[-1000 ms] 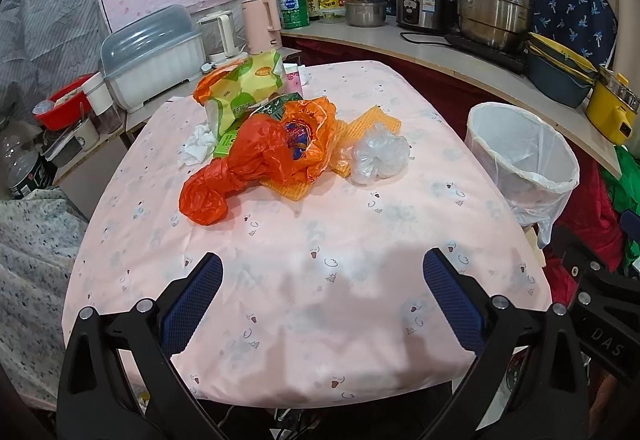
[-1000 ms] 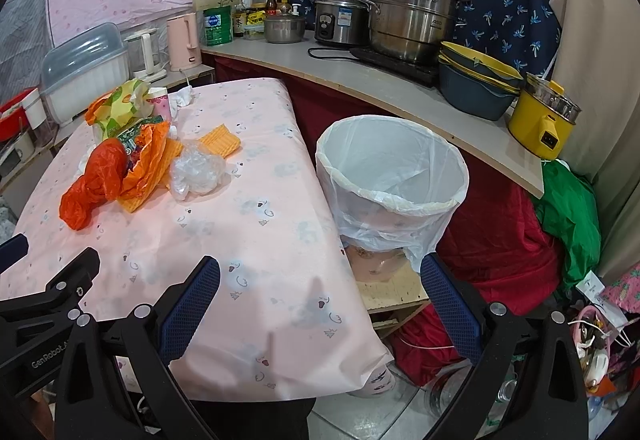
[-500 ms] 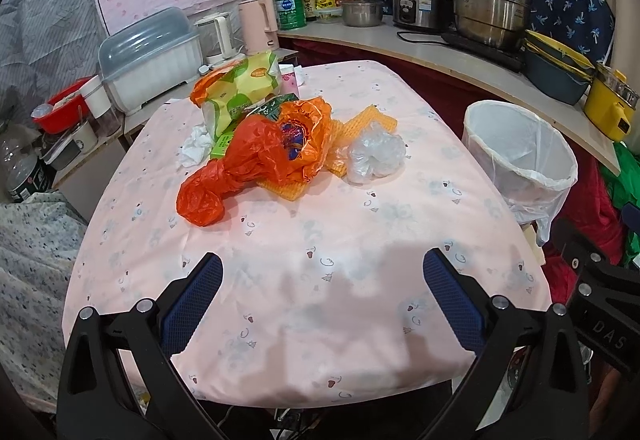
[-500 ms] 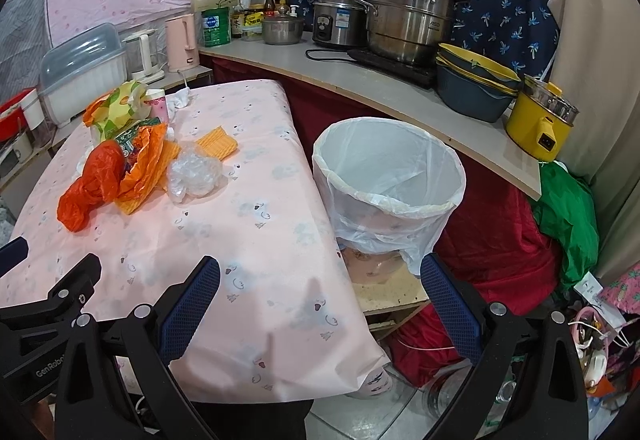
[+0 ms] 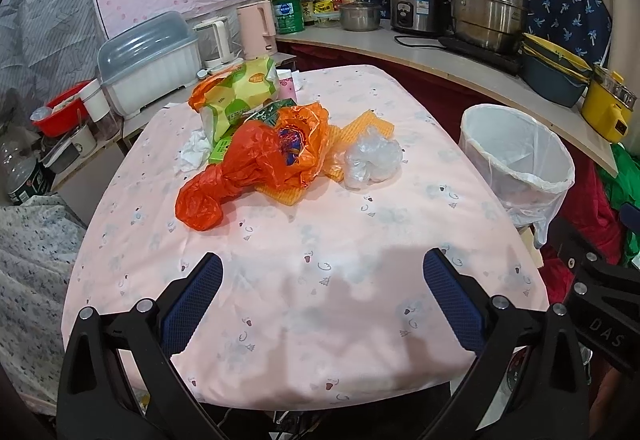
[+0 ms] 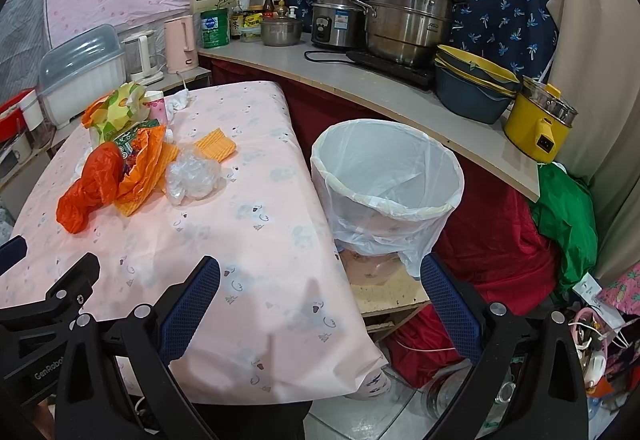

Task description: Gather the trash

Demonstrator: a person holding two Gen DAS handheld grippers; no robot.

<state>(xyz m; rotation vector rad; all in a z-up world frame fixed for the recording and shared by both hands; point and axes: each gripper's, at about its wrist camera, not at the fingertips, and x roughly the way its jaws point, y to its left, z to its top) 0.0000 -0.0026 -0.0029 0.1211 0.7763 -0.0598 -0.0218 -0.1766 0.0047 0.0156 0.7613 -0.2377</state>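
A pile of trash lies on the pink-clothed table (image 5: 312,240): an orange plastic bag (image 5: 256,168), a crumpled clear plastic bag (image 5: 372,160), orange foam netting (image 5: 370,126), a yellow-green snack bag (image 5: 240,92) and white tissue (image 5: 194,154). The pile also shows in the right wrist view, with the orange bag (image 6: 96,184) and clear bag (image 6: 192,176). A bin lined with a white bag (image 6: 384,180) stands right of the table. My left gripper (image 5: 322,300) is open and empty over the table's near edge. My right gripper (image 6: 320,304) is open and empty near the table's front right corner.
A curved counter (image 6: 400,88) behind the bin holds steel pots (image 6: 408,24), stacked bowls and a yellow cooker (image 6: 540,128). A covered dish rack (image 5: 148,60) and kettles stand behind the table. Red and green cloth (image 6: 560,216) lies right of the bin.
Both grippers have drifted slightly; the view shifts a little. Both stay open and empty. The trash has not moved.
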